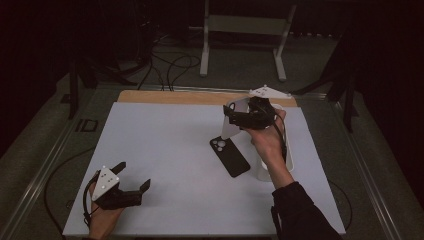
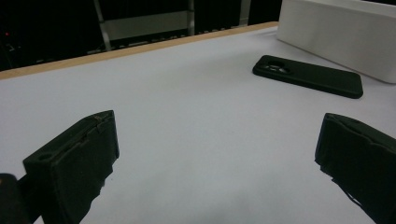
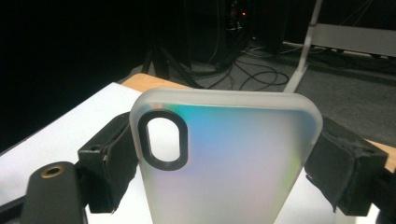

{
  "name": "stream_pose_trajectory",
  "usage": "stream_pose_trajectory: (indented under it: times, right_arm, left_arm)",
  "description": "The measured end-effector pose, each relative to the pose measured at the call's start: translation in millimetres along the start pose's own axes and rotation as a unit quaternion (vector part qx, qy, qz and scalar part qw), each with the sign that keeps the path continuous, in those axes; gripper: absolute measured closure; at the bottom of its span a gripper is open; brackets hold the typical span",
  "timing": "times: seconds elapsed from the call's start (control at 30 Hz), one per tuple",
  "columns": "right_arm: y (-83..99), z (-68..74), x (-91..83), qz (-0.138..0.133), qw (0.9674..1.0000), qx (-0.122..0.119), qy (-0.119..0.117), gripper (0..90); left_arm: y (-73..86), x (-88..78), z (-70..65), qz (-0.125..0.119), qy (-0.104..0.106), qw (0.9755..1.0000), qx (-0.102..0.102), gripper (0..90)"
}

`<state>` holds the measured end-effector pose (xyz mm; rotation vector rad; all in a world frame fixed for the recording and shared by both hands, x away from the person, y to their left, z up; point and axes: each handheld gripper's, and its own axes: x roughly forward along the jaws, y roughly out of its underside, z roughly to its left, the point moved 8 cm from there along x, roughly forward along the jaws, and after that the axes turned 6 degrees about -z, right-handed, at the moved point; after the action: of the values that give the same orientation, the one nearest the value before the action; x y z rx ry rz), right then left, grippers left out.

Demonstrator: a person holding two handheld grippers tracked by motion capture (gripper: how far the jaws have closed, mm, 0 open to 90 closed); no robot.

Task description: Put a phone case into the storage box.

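Resting low near the front-left corner of the bench (image 1: 165, 150), the left gripper (image 1: 135, 175) has its 2 jaws spread wide with bare white surface between them. Farther in, right of the middle, a black phone (image 1: 229, 156) lies flat with its camera end toward the far edge, just beside a white box (image 2: 341, 32) near the right edge. Above the phone's far end, the right gripper (image 1: 231, 114) clamps a frosted translucent phone case (image 3: 224, 158) by its 2 long sides, held upright off the surface, its oval camera cutout uppermost.
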<state>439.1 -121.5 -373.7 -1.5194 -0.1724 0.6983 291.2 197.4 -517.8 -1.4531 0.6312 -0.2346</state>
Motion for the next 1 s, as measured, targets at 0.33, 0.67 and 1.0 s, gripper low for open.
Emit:
stream_pose_trajectory:
  times: [0.33, 0.67, 1.0]
  right_arm:
    - [-4.7, -24.0, 0.0, 0.001, 0.9995, 0.008, 0.029, 16.9]
    - [-8.4, -46.4, 0.3, 0.004, 0.9983, 0.009, 0.057, 16.9]
    - [-10.8, -69.7, -0.5, 0.006, 0.9963, 0.016, 0.085, 16.9]
  left_arm:
    - [0.5, 0.7, -0.2, 0.001, -0.002, 1.0, 0.001, 0.2]
    - [0.8, 0.8, 0.0, 0.002, -0.002, 1.0, 0.002, 0.2]
    - [1.1, 0.8, 0.1, 0.003, -0.004, 1.0, 0.002, 0.2]
